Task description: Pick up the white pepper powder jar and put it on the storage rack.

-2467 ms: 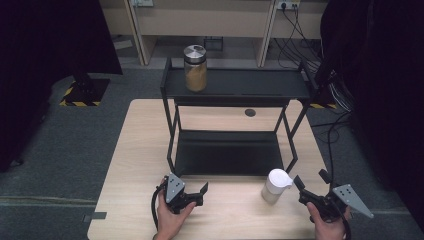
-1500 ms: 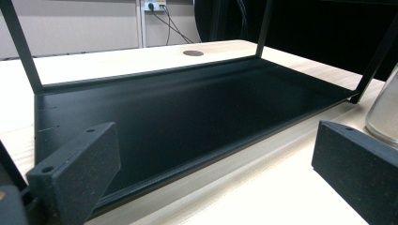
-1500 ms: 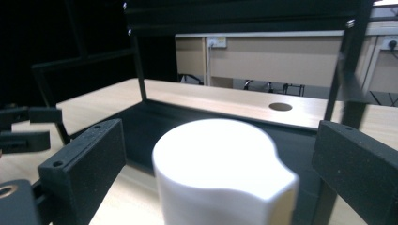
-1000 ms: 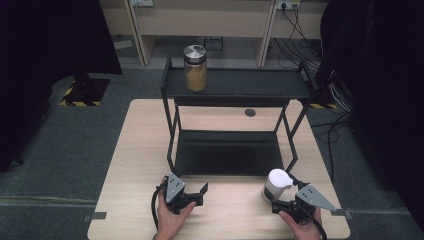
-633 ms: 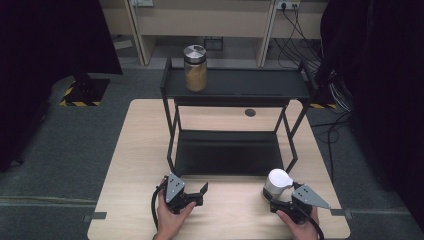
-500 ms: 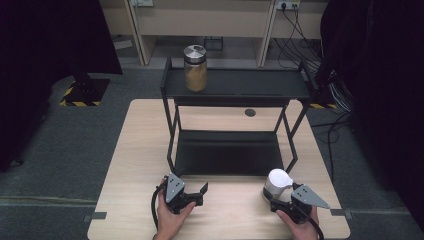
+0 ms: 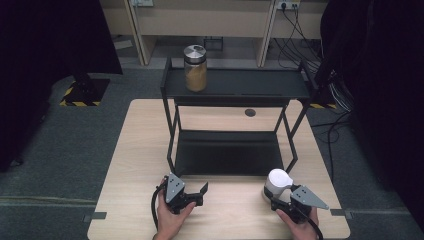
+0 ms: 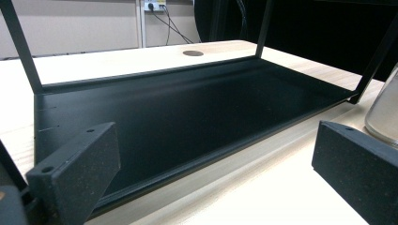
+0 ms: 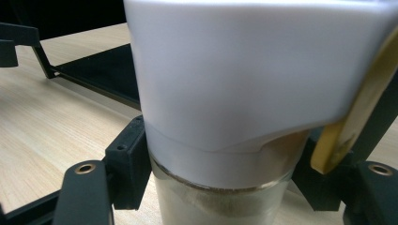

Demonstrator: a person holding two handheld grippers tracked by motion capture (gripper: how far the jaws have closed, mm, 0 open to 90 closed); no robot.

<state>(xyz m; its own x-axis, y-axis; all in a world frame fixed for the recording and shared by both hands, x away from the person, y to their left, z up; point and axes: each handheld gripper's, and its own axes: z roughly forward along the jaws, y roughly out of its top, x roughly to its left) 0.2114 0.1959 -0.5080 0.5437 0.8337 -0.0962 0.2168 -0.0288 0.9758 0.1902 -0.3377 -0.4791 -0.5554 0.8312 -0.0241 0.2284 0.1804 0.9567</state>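
- The white-lidded glass jar stands upright on the wooden table, just in front of the black rack's lower shelf, at its right end
- It sits inside the right gripper, which has just been closing; the pads now pinch the glass body below the lid
- The left gripper, well apart, stays spread and empty

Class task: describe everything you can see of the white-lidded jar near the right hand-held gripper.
The white-lidded jar stands upright on the wooden table, in front of the black rack's right leg. Its body looks like clear glass holding pale powder; the cap is smooth white plastic with a yellowish piece at one side. The right hand-held gripper is shut on the glass just below the cap.
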